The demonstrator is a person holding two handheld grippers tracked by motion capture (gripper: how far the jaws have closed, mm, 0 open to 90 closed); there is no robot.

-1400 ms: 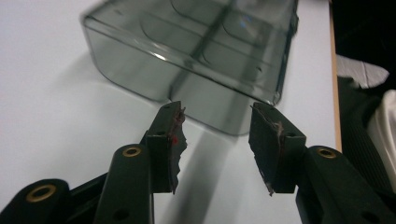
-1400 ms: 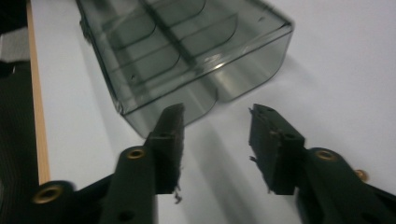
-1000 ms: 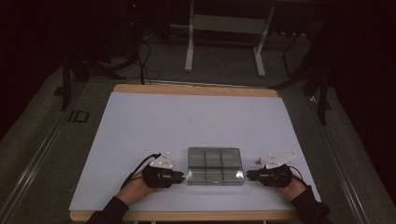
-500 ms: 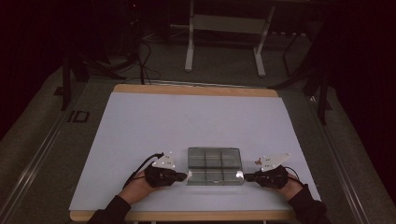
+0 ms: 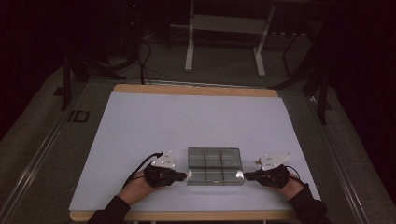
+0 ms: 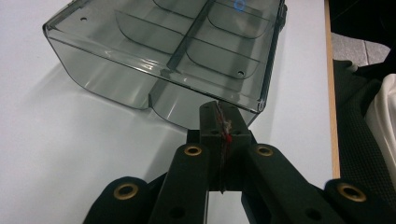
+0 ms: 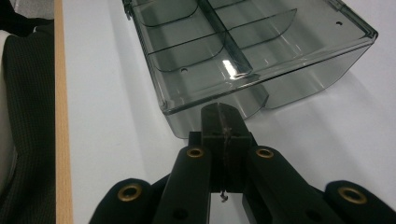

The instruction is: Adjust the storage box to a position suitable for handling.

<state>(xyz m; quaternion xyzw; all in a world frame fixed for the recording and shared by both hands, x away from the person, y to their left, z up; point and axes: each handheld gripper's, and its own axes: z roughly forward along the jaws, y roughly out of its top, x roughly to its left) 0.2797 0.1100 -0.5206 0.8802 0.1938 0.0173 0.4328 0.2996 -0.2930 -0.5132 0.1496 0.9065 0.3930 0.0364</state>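
High view: clear grey compartment box (image 5: 215, 166) on the white tabletop (image 5: 187, 121), near the front edge, roughly midway between the front corners. Left gripper (image 5: 185, 176) at the box's left end, right gripper (image 5: 244, 176) at its right end, tips just at the walls near the front corners.

Left gripper view: jaws of the left gripper (image 6: 219, 116) clenched together, nothing between them, tip meeting the box (image 6: 173, 51) at its rim corner. Right gripper view: same for the right gripper (image 7: 223, 116), jaws pressed flat on each other, tip against the box (image 7: 243, 46) wall.

Compartments empty, no lid visible. Judged stage: box flanked from both ends, not lifted. Left to do, probably: squeeze, shift or raise it.
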